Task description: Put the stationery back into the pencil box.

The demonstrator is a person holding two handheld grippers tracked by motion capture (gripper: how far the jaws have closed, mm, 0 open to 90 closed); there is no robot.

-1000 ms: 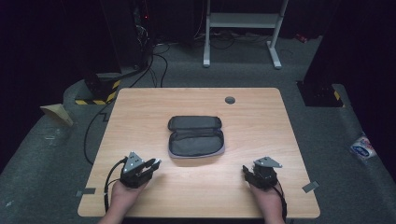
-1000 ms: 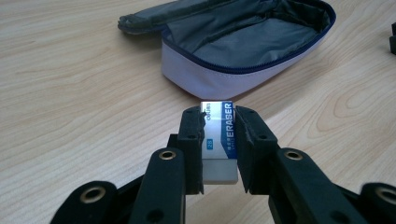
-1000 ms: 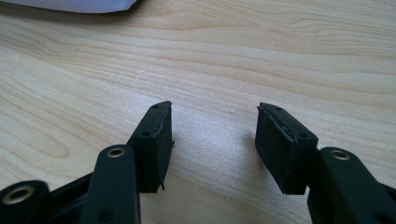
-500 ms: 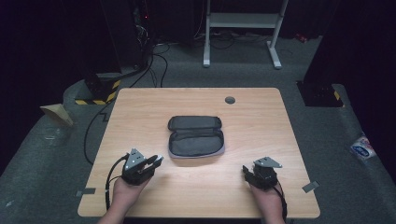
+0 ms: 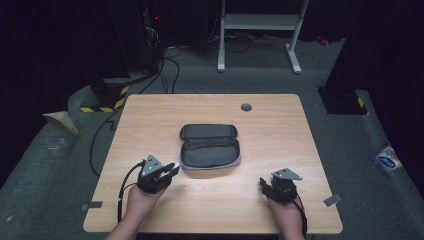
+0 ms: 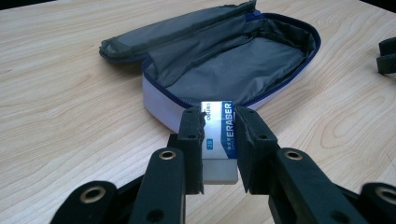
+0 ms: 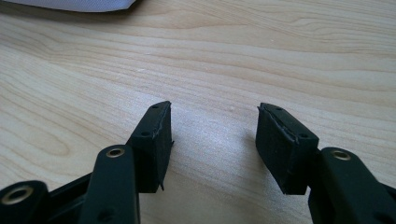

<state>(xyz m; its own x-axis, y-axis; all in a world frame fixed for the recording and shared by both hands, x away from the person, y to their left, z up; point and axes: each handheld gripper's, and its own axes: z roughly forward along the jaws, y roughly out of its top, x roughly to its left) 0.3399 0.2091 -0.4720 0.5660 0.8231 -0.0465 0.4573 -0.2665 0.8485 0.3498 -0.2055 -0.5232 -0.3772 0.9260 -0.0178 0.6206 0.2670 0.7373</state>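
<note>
Up close, left hand-held gripper (image 6: 219,135) clamps eraser (image 6: 218,140) before pouch (image 6: 233,65).

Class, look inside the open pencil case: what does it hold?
The pencil case shows bare grey lining; nothing lies in the visible part. Its near corner is hidden behind the eraser in the left gripper.

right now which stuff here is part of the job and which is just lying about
In the job:
- eraser, clamped in the left tongs
- open pencil case, nothing in the part of its inside in view
- right tongs, open over bare table

Lying about:
- floor cables
- wrapper on the floor
</note>
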